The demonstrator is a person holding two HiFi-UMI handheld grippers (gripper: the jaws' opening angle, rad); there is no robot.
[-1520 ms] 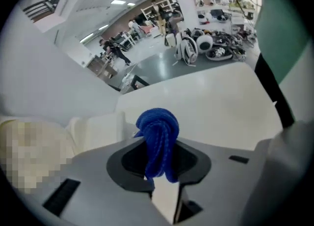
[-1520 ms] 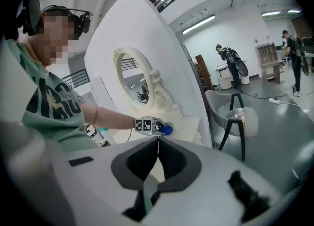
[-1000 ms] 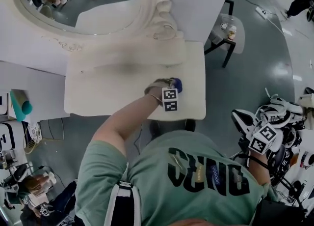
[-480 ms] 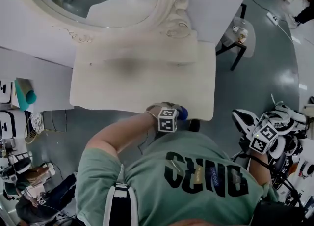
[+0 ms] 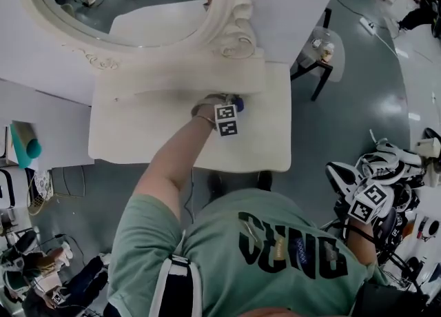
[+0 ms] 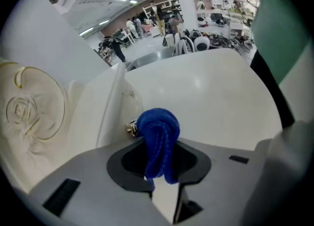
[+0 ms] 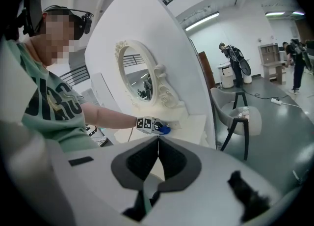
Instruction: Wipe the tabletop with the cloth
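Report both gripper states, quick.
Left gripper: jaws closed on the cloth.
Right gripper: jaws closed, empty.

An ornate oval mirror (image 5: 233,29) is standing at the far side. A grey chair (image 5: 335,60) is carrying a bottle (image 5: 322,45) at right. A teal roll (image 5: 26,147) is lying far left.

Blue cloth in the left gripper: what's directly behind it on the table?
Behind the blue cloth, gripped by the left gripper, a small metal fitting pokes out beside the table's raised back ledge. The cloth covers the rest of it and the tabletop beneath.
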